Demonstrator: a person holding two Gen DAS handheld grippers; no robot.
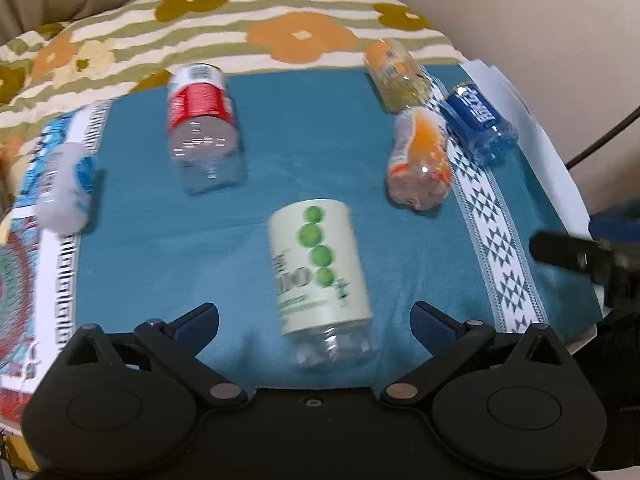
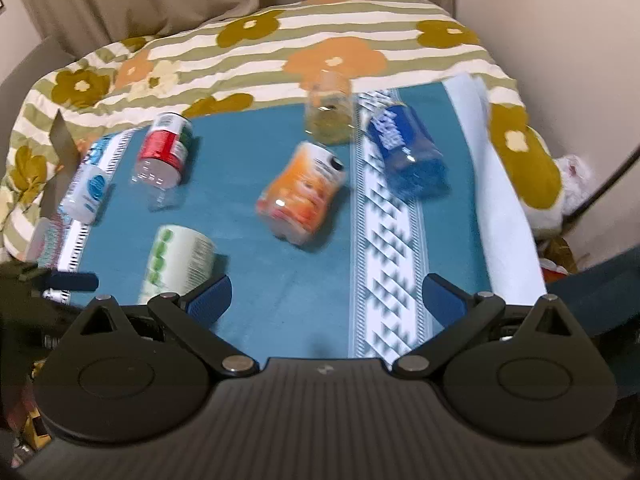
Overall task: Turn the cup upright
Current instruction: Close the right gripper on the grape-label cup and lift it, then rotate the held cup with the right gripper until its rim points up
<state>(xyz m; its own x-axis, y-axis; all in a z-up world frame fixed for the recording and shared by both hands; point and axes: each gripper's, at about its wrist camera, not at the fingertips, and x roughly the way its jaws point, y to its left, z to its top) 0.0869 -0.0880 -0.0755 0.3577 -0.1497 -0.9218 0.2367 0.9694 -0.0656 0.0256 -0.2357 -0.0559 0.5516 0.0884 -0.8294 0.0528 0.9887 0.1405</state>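
Observation:
Several plastic bottle-cups lie on their sides on a teal cloth (image 1: 304, 152). A white one with green dots (image 1: 320, 268) lies just ahead of my open, empty left gripper (image 1: 316, 320); it also shows in the right wrist view (image 2: 176, 260). A red-labelled one (image 1: 202, 120), an orange one (image 1: 422, 156), a blue one (image 1: 478, 120), a yellowish one (image 1: 396, 76) and a pale blue-white one (image 1: 66, 184) lie farther off. My right gripper (image 2: 326, 300) is open and empty above the cloth, with the orange one (image 2: 304, 192) ahead of it.
The cloth has a white patterned band (image 2: 384, 240) and lies on a flower-striped duvet (image 2: 280, 44). A white sheet (image 2: 496, 200) borders the right side. Curtains and a wall stand behind. My right gripper's finger (image 1: 568, 254) shows at the left wrist view's right edge.

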